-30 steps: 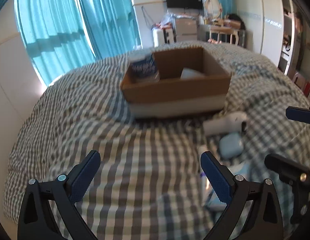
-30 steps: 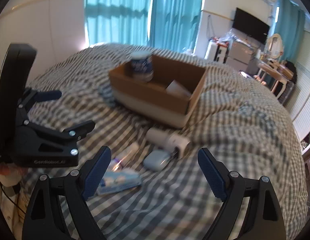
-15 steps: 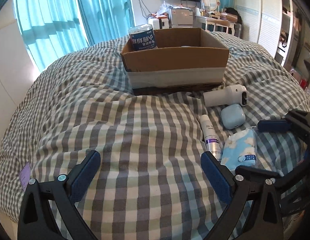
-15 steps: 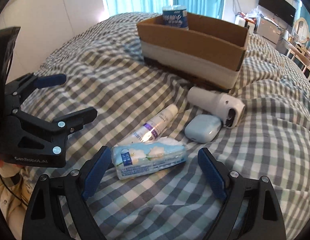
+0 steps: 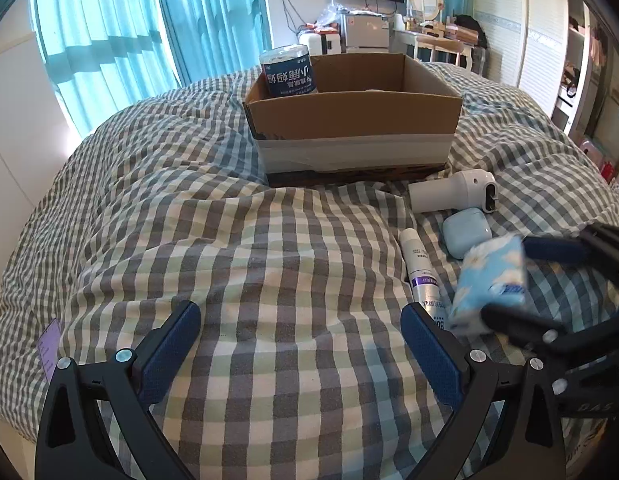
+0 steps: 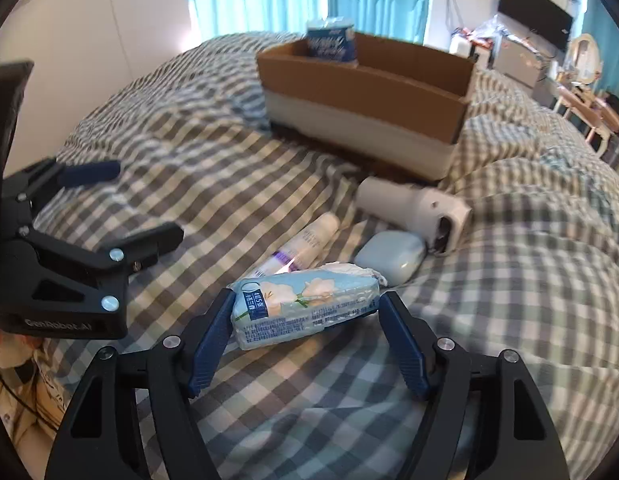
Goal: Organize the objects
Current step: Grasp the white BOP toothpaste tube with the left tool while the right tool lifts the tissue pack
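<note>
Reaching forward low over the checked bedspread [image 6: 529,280], the right gripper [image 6: 305,320] has its two blue-padded fingers [image 6: 213,332] closed in on the ends of a pale blue tissue pack [image 6: 305,308], which sits tilted between them with its left end pressed against the left pad. In the left wrist view the same pack [image 5: 491,276] appears blurred and lifted clear of the cover, pinched in the dark fingers that come in from the right. The left gripper [image 5: 301,348] hovers above bare bedspread with its fingers spread wide and nothing between them.

Half a second ago the right fingers stood wide apart with the pack lying flat on the cover; now they have narrowed onto it and it has risen. The left gripper has kept its wide stance.

Just beyond the pack lie a white spray tube [image 6: 305,242], a light blue case [image 6: 389,256] and a white cylindrical device [image 6: 413,208], close together on the cover. Behind them stands the open cardboard box [image 6: 369,80], with a blue-labelled canister [image 6: 329,42] upright in its far left corner.
</note>
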The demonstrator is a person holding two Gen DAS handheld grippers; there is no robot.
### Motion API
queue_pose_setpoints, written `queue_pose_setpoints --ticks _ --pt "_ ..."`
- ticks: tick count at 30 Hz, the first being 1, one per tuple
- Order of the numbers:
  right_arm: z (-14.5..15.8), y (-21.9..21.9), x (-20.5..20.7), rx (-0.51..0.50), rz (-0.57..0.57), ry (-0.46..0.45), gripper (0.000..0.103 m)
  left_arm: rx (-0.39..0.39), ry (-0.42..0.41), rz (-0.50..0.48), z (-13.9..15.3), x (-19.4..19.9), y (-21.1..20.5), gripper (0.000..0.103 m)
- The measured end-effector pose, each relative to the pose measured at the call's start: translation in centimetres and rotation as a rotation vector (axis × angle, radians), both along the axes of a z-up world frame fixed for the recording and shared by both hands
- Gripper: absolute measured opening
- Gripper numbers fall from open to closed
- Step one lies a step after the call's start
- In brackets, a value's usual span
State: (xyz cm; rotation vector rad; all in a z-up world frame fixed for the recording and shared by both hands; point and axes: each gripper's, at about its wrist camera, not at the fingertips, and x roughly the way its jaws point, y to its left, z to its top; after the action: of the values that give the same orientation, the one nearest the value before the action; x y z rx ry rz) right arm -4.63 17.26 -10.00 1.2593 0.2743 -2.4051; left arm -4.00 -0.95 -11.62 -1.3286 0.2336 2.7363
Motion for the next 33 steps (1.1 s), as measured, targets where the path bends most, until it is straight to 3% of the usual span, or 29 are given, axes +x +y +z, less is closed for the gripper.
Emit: queue_pose_setpoints --ticks 11,17,22,32,33 --pt "4.0 3.7 0.5 0.033 -0.141 0.147 0.073 0.037 -0.027 -0.032 0.1 -0.5 2.7 0.103" --pt "5.0 6.0 0.4 0.043 -0.233 0.202 0.073 0.069 -0.051 -0.003 -0.4 -1.6 4.3 0.09" --pt "4.8 6.9 0.1 0.091 -0.301 0.247 0.073 0.048 -0.075 -0.011 -1.6 -2.1 5.8 0.071" --pt "2.8 8.6 -2.2 0.074 -0.363 0.208 0.073 0.044 -0.11 -0.055 -3.4 -3.2 7.5 0.069" --pt "2.7 8.6 -2.4 0.068 -0.364 0.205 0.073 0.045 -0.123 -0.064 -3.7 -3.5 7.8 0.061"
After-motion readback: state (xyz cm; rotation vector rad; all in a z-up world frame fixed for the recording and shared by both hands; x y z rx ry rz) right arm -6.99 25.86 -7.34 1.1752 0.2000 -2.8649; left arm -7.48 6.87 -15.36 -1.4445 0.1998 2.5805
